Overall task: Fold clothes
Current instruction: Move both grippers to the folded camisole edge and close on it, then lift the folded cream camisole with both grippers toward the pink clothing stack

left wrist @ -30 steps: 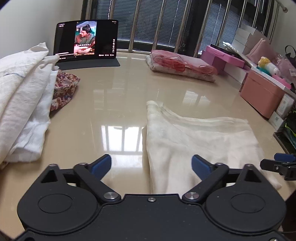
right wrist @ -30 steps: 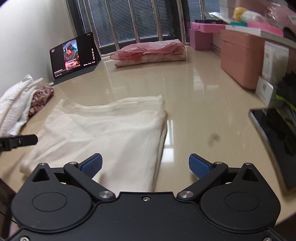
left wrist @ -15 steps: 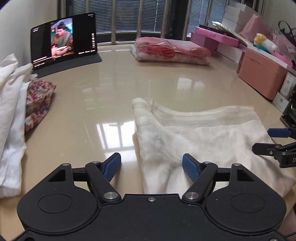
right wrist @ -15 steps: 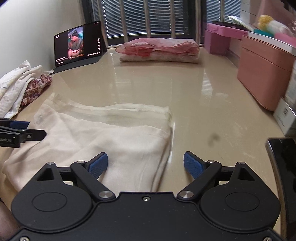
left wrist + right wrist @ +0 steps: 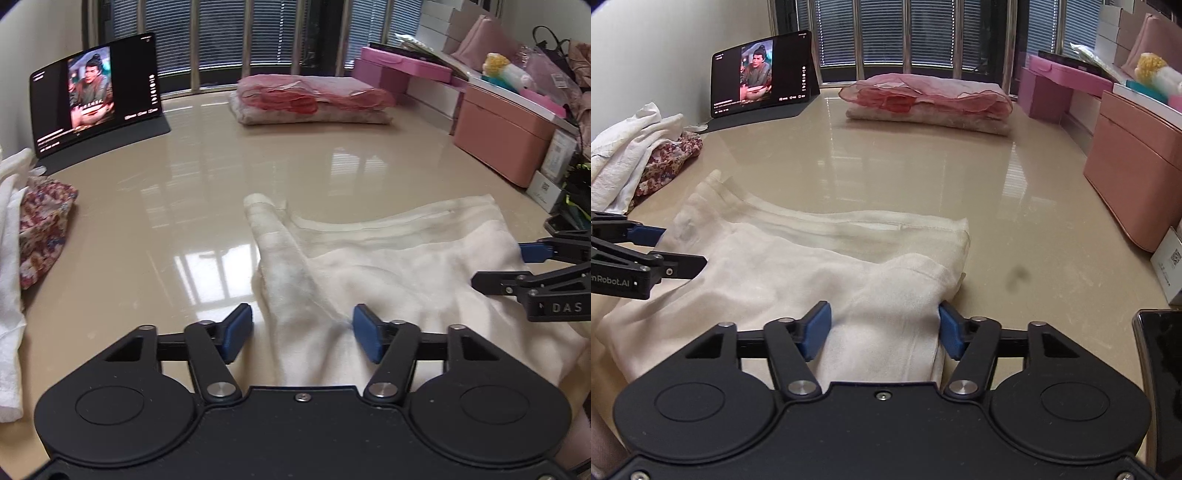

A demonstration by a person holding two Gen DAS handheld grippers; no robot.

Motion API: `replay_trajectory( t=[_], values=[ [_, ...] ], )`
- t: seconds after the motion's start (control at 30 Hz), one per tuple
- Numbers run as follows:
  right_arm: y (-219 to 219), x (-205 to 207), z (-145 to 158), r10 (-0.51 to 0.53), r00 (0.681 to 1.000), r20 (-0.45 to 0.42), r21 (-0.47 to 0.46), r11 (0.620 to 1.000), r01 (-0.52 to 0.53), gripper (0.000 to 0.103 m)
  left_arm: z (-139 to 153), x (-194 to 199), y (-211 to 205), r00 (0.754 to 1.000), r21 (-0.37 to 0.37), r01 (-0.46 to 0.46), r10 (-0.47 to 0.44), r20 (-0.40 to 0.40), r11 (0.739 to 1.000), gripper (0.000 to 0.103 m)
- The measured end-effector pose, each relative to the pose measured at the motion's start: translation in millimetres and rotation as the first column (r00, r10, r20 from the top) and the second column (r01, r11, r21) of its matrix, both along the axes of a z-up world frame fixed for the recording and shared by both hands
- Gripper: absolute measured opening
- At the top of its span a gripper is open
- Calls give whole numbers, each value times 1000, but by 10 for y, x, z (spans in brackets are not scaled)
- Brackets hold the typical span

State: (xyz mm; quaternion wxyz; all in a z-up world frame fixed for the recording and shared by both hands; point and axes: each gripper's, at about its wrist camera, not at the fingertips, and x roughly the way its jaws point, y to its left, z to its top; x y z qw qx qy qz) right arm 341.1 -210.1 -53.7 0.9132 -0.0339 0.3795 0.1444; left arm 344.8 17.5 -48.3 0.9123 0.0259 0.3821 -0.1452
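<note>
A cream garment (image 5: 388, 266) lies half folded on the glossy beige table (image 5: 155, 236). My left gripper (image 5: 301, 332) straddles its near left corner with the jaws closing. The left pad (image 5: 236, 330) stands on bare table just off the cloth edge, and the right pad (image 5: 365, 336) rests on the fabric. My right gripper (image 5: 882, 326) straddles the garment (image 5: 798, 269) at its near right corner, jaws closing, with a ridge of cloth between the pads. Each gripper shows in the other's view: right gripper (image 5: 517, 266), left gripper (image 5: 665, 251).
A pile of white clothes (image 5: 624, 155) and a floral cloth (image 5: 40, 225) lie at the left. A tablet (image 5: 96, 99) plays video at the back left. A folded pink stack (image 5: 314, 99) sits at the back, pink boxes (image 5: 502, 136) along the right, and a dark phone (image 5: 1160, 369) near right.
Both grippers came in over the garment's near corners and rolled slightly. Their jaws narrowed from wide open to about half, with cloth now between the pads.
</note>
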Motion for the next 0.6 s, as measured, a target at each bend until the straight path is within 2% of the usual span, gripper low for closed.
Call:
replay_trajectory(
  t=[0.03,0.33,0.53,0.6],
  values=[
    [3,-1,3,3,1000,1,2,1000,-3,49,0,-1,-10,1000,-6,8,-8,1,1000,48],
    [18,-8,14,33,999,2,35,999,-33,19,-16,-52,-112,998,-23,55,-54,39,998,24],
    [-11,-19,26,23,1000,-6,75,997,-23,13,9,-83,-183,995,6,64,-64,73,998,8],
    [-32,-38,43,16,1000,-3,94,995,-16,12,25,-91,-170,995,7,58,-59,77,998,7]
  ],
)
